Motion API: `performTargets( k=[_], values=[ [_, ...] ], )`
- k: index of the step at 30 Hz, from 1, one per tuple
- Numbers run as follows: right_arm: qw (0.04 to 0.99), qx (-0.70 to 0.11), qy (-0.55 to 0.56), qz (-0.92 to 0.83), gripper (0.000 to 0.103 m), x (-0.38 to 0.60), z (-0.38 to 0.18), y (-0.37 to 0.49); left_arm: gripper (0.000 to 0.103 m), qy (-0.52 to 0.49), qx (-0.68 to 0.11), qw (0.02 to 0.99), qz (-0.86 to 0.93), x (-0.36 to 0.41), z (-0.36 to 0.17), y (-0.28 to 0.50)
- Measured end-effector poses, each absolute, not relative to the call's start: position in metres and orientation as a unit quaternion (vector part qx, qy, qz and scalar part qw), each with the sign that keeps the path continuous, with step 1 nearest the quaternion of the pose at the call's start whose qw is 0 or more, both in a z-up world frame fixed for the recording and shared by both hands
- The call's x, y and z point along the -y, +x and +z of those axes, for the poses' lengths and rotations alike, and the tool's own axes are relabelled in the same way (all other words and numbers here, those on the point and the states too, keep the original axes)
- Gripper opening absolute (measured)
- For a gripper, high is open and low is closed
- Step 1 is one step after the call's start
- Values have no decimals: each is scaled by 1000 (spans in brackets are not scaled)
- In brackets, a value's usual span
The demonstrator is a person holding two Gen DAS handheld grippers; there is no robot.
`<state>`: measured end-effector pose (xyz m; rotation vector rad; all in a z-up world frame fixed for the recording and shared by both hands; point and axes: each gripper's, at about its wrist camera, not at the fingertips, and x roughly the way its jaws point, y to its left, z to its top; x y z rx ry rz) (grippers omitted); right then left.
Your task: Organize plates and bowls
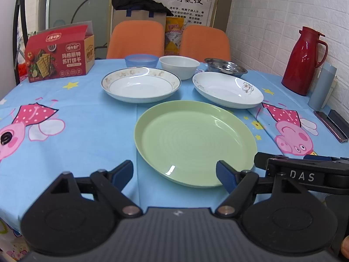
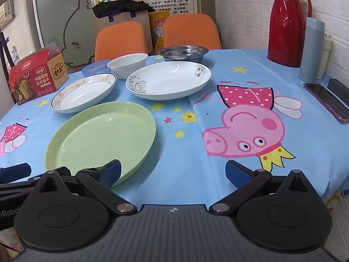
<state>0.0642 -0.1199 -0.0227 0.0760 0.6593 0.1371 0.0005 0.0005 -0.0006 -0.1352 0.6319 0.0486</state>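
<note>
Six empty dishes, all upright and unstacked, around a green plate [image 1: 195, 142].
Behind it: gold-rimmed plate [image 1: 141, 85], flower-patterned white plate [image 1: 228, 89]; farther back, blue bowl [image 1: 141, 60], white bowl [image 1: 179, 66], steel bowl [image 1: 225, 67].

Pretty even, bright indoor light in both views, shadows soft. Small white glare spots sit on the green plate [image 1: 195, 142] and the red thermos [image 2: 288, 24]. Heavy fisheye bending at the edges, dark vignette in the corners, center stays sharp.

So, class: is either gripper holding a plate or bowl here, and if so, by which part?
Nothing is held. The left gripper and right gripper both stand open above the tablecloth, near the green plate but not gripping it.
</note>
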Motion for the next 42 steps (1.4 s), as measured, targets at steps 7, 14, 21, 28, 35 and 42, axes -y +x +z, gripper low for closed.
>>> performTargets(
  k=[7, 14, 21, 28, 35, 42],
  values=[
    [943, -323, 37, 68, 103, 119, -23, 64, 79, -70, -311, 948, 24, -2, 0, 1],
    [943, -324, 35, 68, 103, 117, -23, 65, 79, -71, -311, 947, 24, -2, -1, 1],
    [943, -324, 35, 68, 103, 117, -23, 65, 79, -72, -311, 947, 24, -2, -1, 0],
    [943, -324, 34, 68, 103, 116, -24, 64, 79, -71, -311, 947, 24, -2, -1, 1],
    [943, -324, 33, 68, 103, 116, -24, 65, 79, -71, -311, 947, 24, -2, -1, 1],
    [943, -323, 33, 68, 103, 116, -25, 64, 79, -72, -312, 947, 23, -2, -1, 1]
  ],
)
